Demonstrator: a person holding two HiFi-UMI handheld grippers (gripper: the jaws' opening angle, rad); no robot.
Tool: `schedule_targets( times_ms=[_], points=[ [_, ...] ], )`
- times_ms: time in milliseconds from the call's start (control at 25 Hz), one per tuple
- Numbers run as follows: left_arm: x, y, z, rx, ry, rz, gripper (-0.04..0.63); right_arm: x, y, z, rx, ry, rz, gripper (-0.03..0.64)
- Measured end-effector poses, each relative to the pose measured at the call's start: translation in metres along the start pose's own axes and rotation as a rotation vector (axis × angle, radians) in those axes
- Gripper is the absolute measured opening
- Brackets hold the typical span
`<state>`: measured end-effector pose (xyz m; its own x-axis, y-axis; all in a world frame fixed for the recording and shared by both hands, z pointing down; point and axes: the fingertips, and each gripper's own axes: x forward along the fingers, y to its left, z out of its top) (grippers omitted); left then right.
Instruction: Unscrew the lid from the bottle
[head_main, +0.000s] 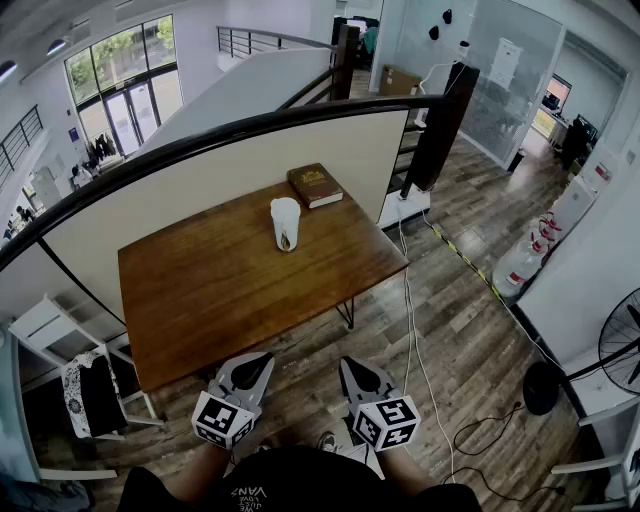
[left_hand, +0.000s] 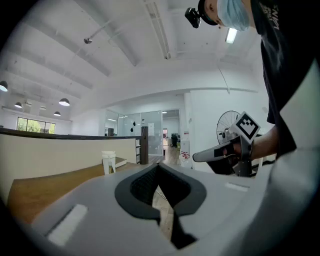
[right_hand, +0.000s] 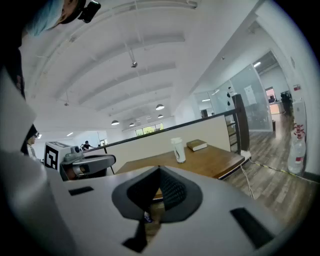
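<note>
Toward the table's (head_main: 200, 300) far edge stands the bottle (head_main: 285, 224), lid on, well apart from the left gripper (head_main: 260, 360) and right gripper (head_main: 350, 366) — both empty, jaws together. Twisting the lid with the bottle unbraced could topple it.

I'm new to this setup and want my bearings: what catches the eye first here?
A white bottle stands upright toward the far side of the brown wooden table, with a brown book lying just beyond it near the far right corner. The left gripper and right gripper hang short of the table's near edge, jaws shut and empty.
</note>
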<state>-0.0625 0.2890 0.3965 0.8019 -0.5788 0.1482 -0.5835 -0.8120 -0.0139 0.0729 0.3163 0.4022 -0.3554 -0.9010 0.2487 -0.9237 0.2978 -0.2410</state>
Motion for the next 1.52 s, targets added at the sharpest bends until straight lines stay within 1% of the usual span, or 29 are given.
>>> schedule_targets(
  times_ms=[160, 320, 400, 520, 560, 600, 640, 680, 840, 920, 1000, 1120, 1200, 1520],
  points=[
    [0.001, 0.012, 0.003, -0.009, -0.018, 0.006, 0.009, 0.010, 0.004, 0.002, -0.005, -0.007, 0.001, 0.011],
    [0.007, 0.012, 0.004, -0.015, -0.029, 0.016, 0.009, 0.012, 0.001, 0.002, -0.015, -0.003, 0.010, 0.011],
    [0.011, 0.009, 0.007, -0.035, -0.052, 0.016, 0.011, 0.012, -0.004, 0.005, -0.011, -0.011, 0.026, 0.011],
    [0.020, 0.004, 0.009, -0.086, -0.100, 0.035, 0.012, 0.013, -0.010, 0.009, 0.022, -0.034, 0.082, 0.011],
    [0.023, 0.002, 0.008, -0.106, -0.110, 0.040, 0.058, 0.014, -0.012, 0.010, 0.027, -0.036, 0.099, 0.012],
    [0.026, -0.001, 0.007, -0.124, -0.117, 0.045, 0.158, 0.015, -0.015, 0.011, 0.028, -0.035, 0.115, 0.054],
    [0.030, -0.003, 0.006, -0.136, -0.120, 0.052, 0.218, 0.017, -0.018, 0.012, 0.029, -0.032, 0.131, 0.130],
    [0.033, -0.005, 0.004, -0.140, -0.119, 0.062, 0.220, 0.019, -0.021, 0.013, 0.028, -0.029, 0.146, 0.183],
    [0.040, -0.006, -0.005, -0.151, -0.101, 0.126, 0.223, 0.027, -0.033, 0.021, 0.005, -0.027, 0.182, 0.195],
    [0.041, -0.002, -0.008, -0.161, -0.087, 0.150, 0.236, 0.031, -0.039, 0.025, 0.009, -0.027, 0.190, 0.195],
    [0.041, 0.008, -0.010, -0.177, -0.080, 0.170, 0.238, 0.037, -0.042, 0.030, 0.021, -0.030, 0.198, 0.195],
    [0.046, 0.030, -0.008, -0.201, -0.094, 0.205, 0.238, 0.049, -0.047, 0.038, 0.028, -0.025, 0.203, 0.195],
    [0.052, 0.048, -0.007, -0.203, -0.093, 0.216, 0.238, 0.062, -0.051, 0.043, 0.027, -0.019, 0.198, 0.195],
    [0.084, 0.125, -0.019, -0.204, -0.052, 0.207, 0.238, 0.130, -0.064, 0.050, 0.037, 0.004, 0.151, 0.195]
  ],
)
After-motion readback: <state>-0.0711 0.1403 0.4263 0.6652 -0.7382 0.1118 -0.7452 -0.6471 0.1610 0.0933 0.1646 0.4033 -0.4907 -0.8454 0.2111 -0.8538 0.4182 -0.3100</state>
